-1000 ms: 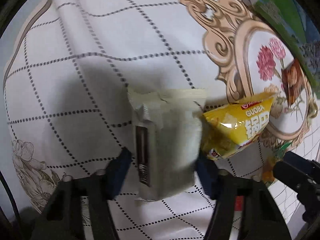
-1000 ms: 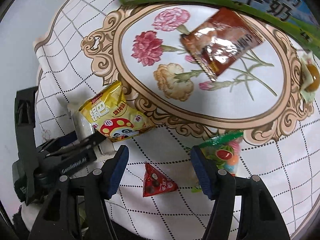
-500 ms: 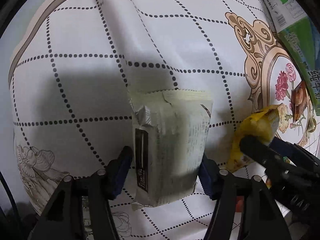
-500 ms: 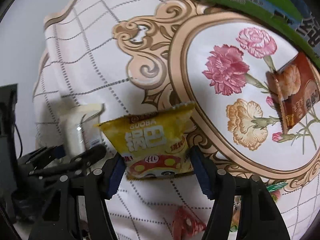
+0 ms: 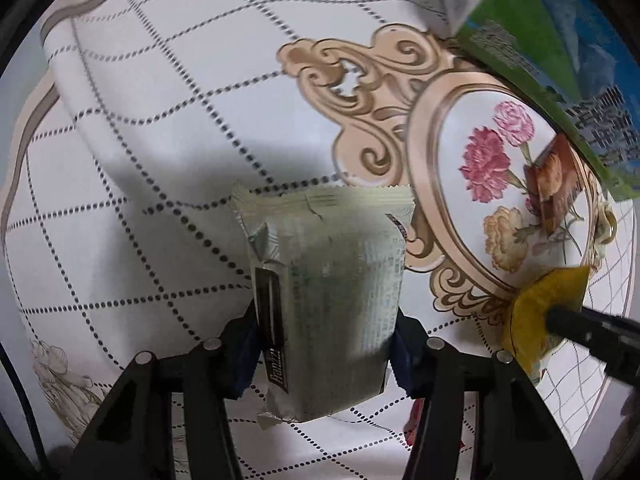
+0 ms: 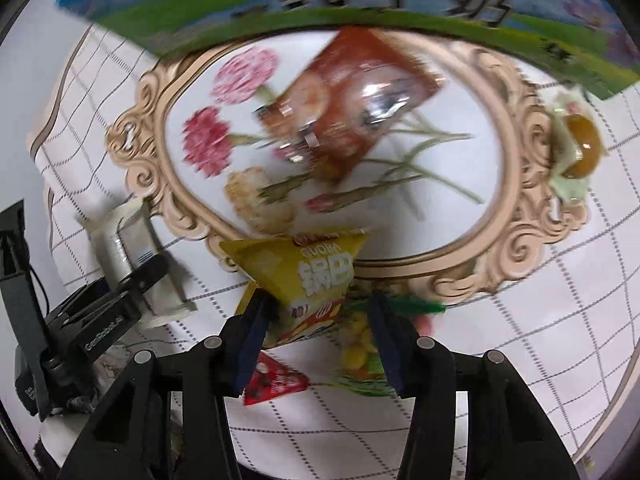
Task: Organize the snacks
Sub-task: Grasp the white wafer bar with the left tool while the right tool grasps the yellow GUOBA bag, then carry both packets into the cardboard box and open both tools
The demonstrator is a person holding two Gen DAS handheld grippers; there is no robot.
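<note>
left gripper (image 5: 324, 344): jaws closing, pads pinching the pale green packet (image 5: 324, 280) above the tablecloth (image 5: 160, 120).
right gripper (image 6: 316, 320): jaws closing on the yellow guoba bag (image 6: 308, 272); only its lower end sits between the pads.
risk: the shallow hold could let the bag twist free.
crowding: the two grippers work near each other and could collide.
below: the red triangle snack (image 6: 276, 380) might get knocked.

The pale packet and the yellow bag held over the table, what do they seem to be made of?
Pale packet: looks like thin matte plastic film, creased, with a serrated sealed top edge and a silvery fold. Yellow bag: glossy printed plastic film, probably foil-lined, puckered where it is pinched. The tablecloth under them looks like smooth wipeable vinyl.
</note>
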